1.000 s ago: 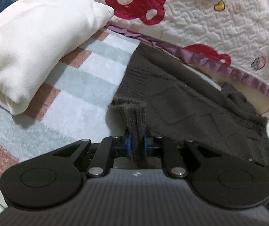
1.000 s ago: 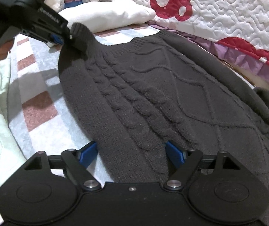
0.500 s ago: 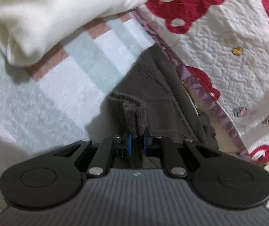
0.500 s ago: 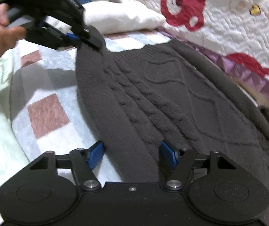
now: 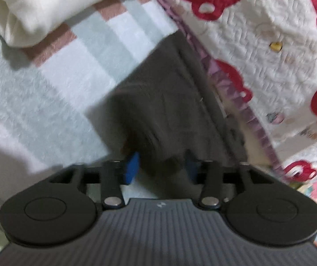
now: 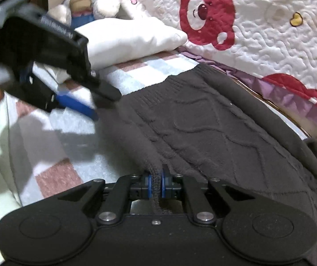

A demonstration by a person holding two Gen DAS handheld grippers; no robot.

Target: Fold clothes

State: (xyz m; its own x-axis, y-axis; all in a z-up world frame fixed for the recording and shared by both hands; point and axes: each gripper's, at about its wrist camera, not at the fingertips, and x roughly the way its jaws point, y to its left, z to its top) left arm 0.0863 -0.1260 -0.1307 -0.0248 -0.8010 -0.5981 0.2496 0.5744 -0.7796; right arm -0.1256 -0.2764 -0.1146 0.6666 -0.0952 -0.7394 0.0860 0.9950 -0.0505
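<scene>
On the bed point(image 6: 54, 133), the sweater point(image 6: 214, 128) lies mostly flat, folding unfinished, with the right gripper point(image 6: 156, 187) clenched on its edge and the left gripper point(image 5: 160, 168) spread apart.

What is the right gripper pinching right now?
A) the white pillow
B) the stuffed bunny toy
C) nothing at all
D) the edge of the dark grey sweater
D: in the right wrist view, the right gripper has its blue-padded fingers closed tight on a bunched edge of the dark grey sweater.
</scene>
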